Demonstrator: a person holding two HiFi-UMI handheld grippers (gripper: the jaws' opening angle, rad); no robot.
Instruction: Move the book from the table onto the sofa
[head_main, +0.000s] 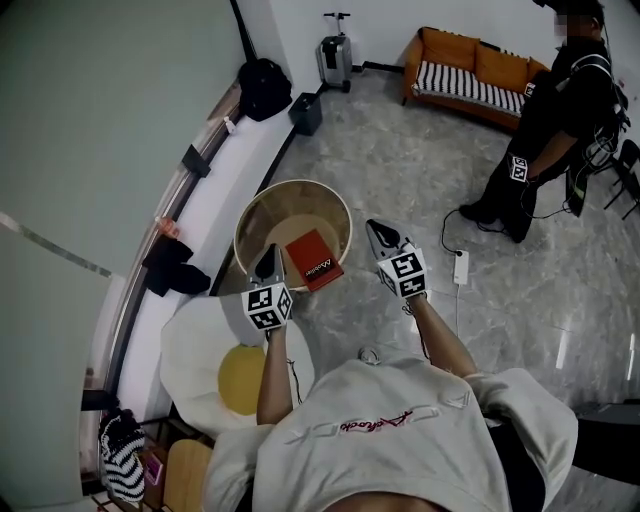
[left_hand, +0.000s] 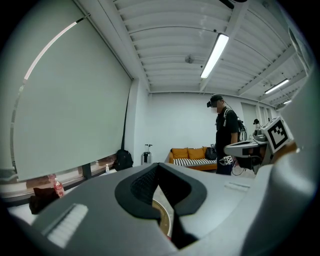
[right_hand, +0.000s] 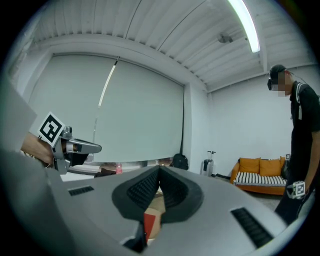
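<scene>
Book (head_main: 314, 258), slim with a red cover, lies flat and untouched near the near-right edge of the round table (head_main: 262, 215). The left gripper (head_main: 267, 262) and right gripper (head_main: 381, 235) hover on either side of it, both with jaws pressed together and empty. It looks light, stiff and smooth-covered, so pinching opposite cover edges seems safest.
</scene>
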